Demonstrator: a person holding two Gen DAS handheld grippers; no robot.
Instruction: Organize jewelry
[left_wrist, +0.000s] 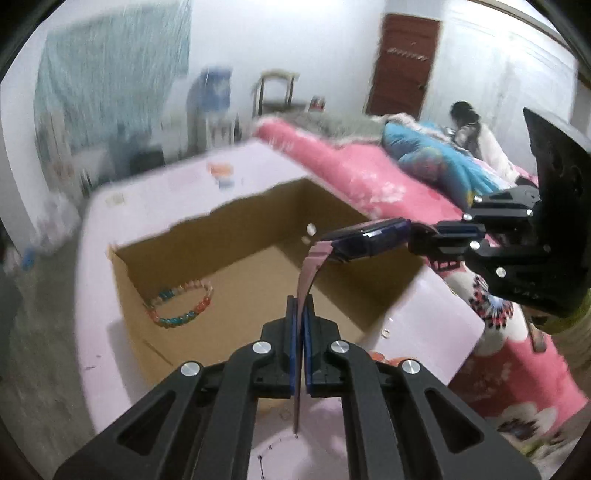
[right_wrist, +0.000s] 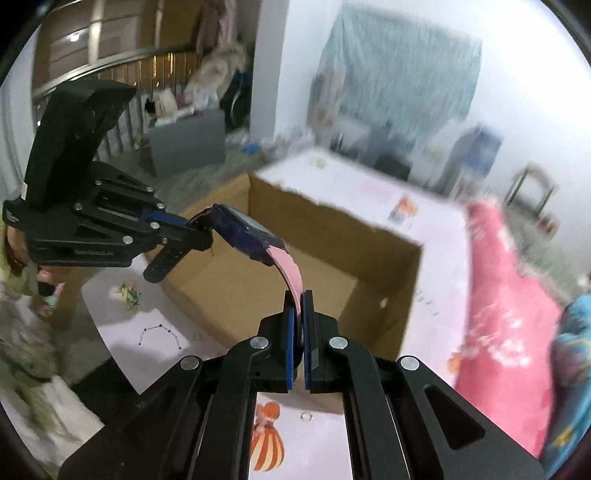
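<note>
A watch with a dark blue case (left_wrist: 369, 238) and pink straps (left_wrist: 308, 271) hangs between both grippers above an open cardboard box (left_wrist: 236, 236). My left gripper (left_wrist: 301, 314) is shut on one pink strap. My right gripper (right_wrist: 300, 306) is shut on the other pink strap (right_wrist: 290, 271). In the right wrist view the watch case (right_wrist: 245, 229) sits by the left gripper's fingers (right_wrist: 184, 230). A colourful bead bracelet (left_wrist: 181, 304) lies on the box floor at the left.
The box sits on a light pink table (left_wrist: 96, 236) with printed pictures (right_wrist: 266, 439). A small ring (right_wrist: 306, 416) lies on the table near the box. A pink bed (left_wrist: 373, 177) with a blue quilt (left_wrist: 436, 155) and a person (left_wrist: 476, 136) is to the right.
</note>
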